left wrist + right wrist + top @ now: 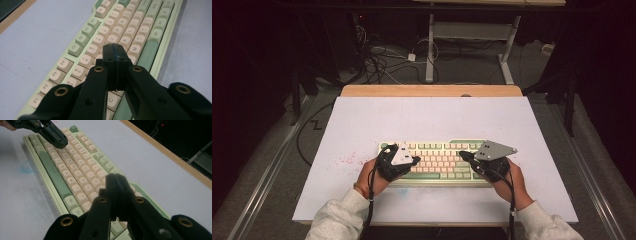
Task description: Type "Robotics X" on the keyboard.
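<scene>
A cream and pale green keyboard [437, 160] lies on the white table top [432, 120], near the front. My left gripper [414, 160] hovers over the keyboard's left part, jaws shut with nothing between them; in the left gripper view its tip [115, 51] hangs above the cream letter keys [117, 31]. My right gripper [462, 155] is over the keyboard's right part, also shut and empty. In the right gripper view its tip [117, 181] is just above the keys, with the left gripper [58, 141] farther off over the keyboard [65, 172].
Reddish specks [347, 161] mark the table left of the keyboard, and a faint blue smudge [26, 167] lies in front of it. A wooden strip [432, 90] edges the table's far side. Beyond it are cables [382, 60] and a desk frame [472, 35] on the floor.
</scene>
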`<state>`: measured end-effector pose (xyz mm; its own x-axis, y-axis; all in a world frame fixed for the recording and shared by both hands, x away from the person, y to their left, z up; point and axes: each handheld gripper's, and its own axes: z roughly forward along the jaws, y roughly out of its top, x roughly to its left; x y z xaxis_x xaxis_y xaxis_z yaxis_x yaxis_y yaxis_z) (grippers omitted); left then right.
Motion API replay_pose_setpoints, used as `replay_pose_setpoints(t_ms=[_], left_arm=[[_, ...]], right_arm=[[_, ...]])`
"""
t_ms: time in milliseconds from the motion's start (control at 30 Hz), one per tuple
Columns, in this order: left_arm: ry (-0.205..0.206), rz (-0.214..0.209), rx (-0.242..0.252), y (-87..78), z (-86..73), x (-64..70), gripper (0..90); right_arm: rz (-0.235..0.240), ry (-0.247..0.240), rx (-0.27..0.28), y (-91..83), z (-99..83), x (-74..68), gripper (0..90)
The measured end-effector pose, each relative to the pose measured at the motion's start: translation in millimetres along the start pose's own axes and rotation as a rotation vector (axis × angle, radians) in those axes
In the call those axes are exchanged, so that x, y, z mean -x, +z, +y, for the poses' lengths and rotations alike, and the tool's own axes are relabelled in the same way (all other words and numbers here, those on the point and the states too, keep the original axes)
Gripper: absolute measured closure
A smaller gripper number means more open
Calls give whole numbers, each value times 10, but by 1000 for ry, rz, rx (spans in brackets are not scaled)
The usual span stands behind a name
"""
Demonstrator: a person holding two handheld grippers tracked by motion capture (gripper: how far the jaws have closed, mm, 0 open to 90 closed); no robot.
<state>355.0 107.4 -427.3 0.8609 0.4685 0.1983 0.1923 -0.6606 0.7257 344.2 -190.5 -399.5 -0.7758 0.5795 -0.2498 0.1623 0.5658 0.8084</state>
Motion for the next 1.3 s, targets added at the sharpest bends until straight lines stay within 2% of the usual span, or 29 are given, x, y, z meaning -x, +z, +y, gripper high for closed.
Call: replay_pose_setpoints(t_ms=[667,1133,1300], left_arm=[[-11,19,19,-101,-59,-39,877],[-30,53,64,-257,-230,-62,876],[-38,66,82,-325,-308,-77,876]], right_arm=[[6,-2,2,15,2,-2,900],[31,-2,0,111,52,-57,900],[62,-3,-10,210,77,-74,900]])
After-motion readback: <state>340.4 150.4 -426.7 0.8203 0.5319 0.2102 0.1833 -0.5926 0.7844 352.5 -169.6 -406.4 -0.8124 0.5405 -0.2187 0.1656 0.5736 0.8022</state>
